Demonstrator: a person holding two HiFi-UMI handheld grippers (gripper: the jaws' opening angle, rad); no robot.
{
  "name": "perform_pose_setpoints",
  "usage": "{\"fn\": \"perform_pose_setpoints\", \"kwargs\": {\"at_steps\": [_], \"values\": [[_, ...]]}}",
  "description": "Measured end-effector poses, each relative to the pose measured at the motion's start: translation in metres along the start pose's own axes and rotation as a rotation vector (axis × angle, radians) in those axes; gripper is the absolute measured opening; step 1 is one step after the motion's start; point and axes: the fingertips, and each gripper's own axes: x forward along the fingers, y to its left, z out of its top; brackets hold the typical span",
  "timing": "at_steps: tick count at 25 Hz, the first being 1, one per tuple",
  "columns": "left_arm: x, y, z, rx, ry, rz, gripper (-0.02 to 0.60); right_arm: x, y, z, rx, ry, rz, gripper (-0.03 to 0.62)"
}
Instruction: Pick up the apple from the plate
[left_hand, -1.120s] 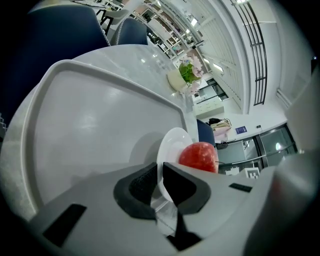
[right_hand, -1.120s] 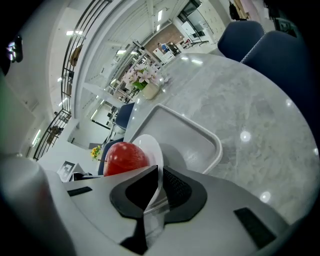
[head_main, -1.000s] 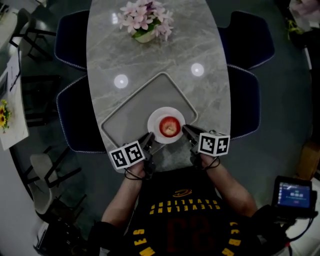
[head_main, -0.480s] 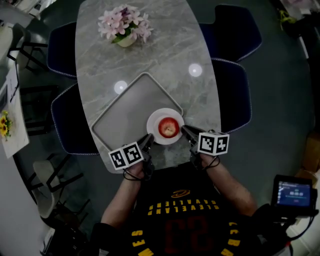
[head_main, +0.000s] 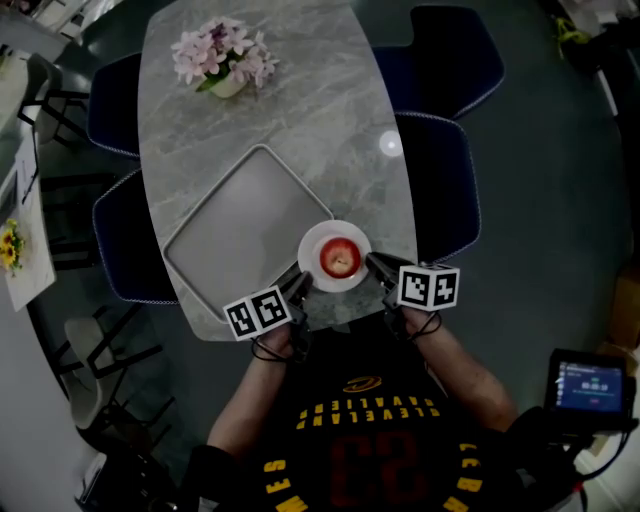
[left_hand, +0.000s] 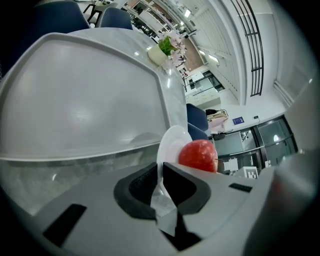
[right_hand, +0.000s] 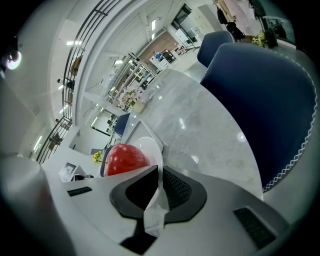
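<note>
While the left gripper and right gripper each pinch opposite rims of the plate, the apple sits at plate centre, likely firm, smooth, prone to roll; grip across its widest middle

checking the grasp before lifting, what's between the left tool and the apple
Only the white plate: the left tool is shut on its rim, and a bare strip of plate runs to the apple. The left gripper view shows it.
</note>
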Motion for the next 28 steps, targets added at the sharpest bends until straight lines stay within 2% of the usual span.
{"fn": "perform_pose_setpoints", "kwargs": {"at_steps": [18, 28], "values": [[0.055, -0.051, -0.037, 0.037, 0.035, -0.005, 0.038, -0.052, -0.065, 0.017, 0.007, -0.017, -0.023, 0.040], [0.081, -0.045, -0.048, 0.044, 0.043, 0.024, 0.038, -0.047, -0.093, 0.016, 0.006, 0.000, -0.023, 0.040]]}}
